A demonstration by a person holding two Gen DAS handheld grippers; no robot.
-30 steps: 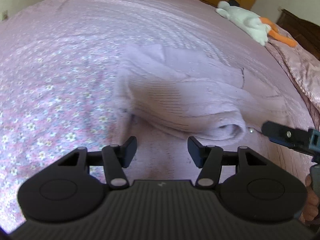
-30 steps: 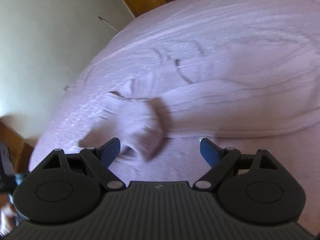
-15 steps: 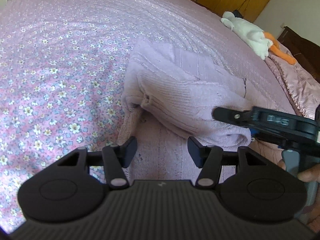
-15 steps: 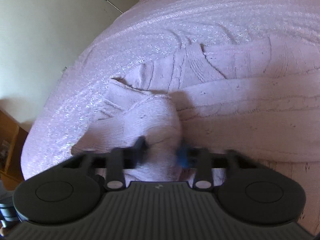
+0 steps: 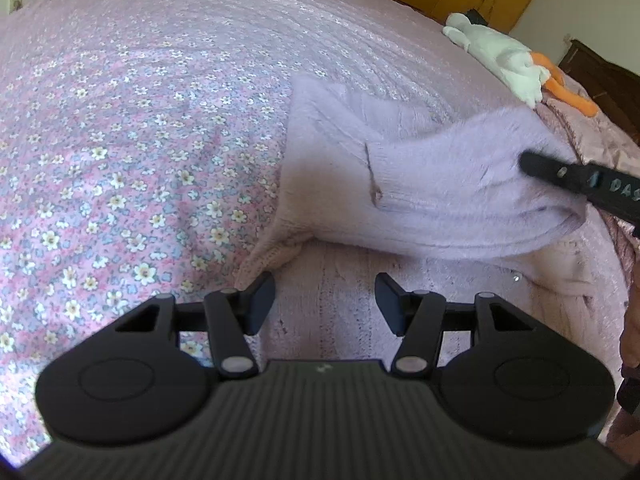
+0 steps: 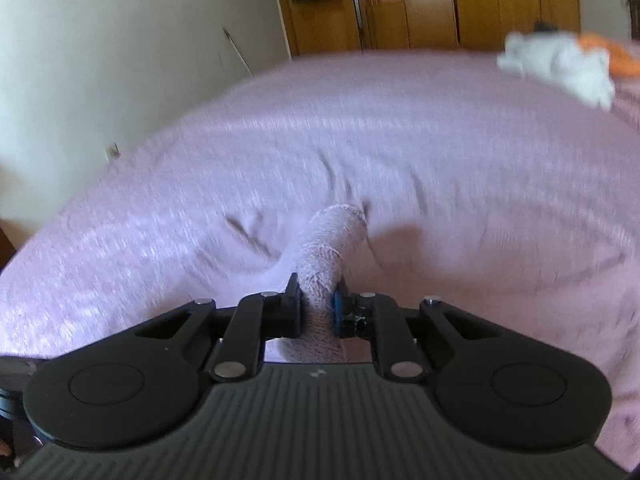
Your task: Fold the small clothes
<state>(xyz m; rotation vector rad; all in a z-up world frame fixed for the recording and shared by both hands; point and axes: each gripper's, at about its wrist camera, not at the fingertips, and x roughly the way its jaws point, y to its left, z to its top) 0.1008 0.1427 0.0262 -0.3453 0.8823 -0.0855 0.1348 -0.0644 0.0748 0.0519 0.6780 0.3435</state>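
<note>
Sweater sleeve (image 6: 324,264) between right hand-held gripper (image 6: 318,304) pads, seemingly

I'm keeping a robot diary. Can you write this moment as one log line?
step: folding sleeve | right gripper: just closed on sleeve, lifting it | left gripper: open, empty, over sweater | bed
</note>
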